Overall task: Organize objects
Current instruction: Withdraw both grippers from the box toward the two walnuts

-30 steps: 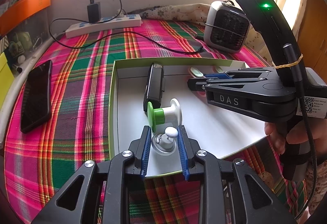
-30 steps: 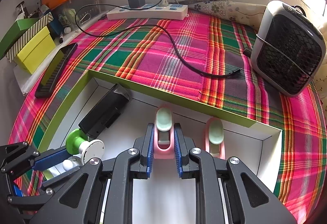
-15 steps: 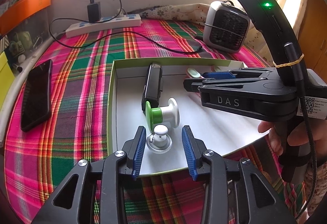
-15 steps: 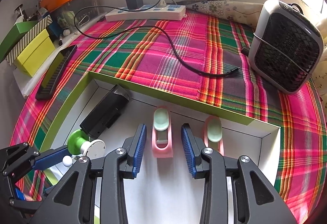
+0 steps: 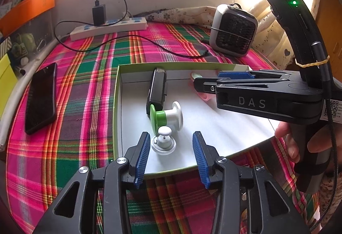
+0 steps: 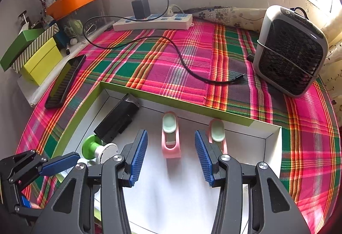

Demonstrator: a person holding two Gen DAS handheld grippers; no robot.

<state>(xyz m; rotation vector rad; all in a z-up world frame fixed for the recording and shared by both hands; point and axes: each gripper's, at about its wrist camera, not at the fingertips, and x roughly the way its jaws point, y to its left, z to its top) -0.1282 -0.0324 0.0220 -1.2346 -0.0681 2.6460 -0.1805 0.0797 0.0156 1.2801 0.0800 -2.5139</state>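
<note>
A black phone (image 5: pixel 41 97), a white power strip (image 6: pixel 152 21) and a small fan (image 6: pixel 291 50) rest on plaid cloth (image 6: pixel 192 59).

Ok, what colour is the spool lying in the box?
The spool is half green, half white: one green flange and one white. The left wrist view shows it best.

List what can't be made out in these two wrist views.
- Left wrist view: the right gripper covers most of the pink clip and all of the second one.
- Right wrist view: the small white knob is nearly hidden behind the left gripper's finger.
- Left wrist view: QR label is cut by the edge, text too small.
</note>
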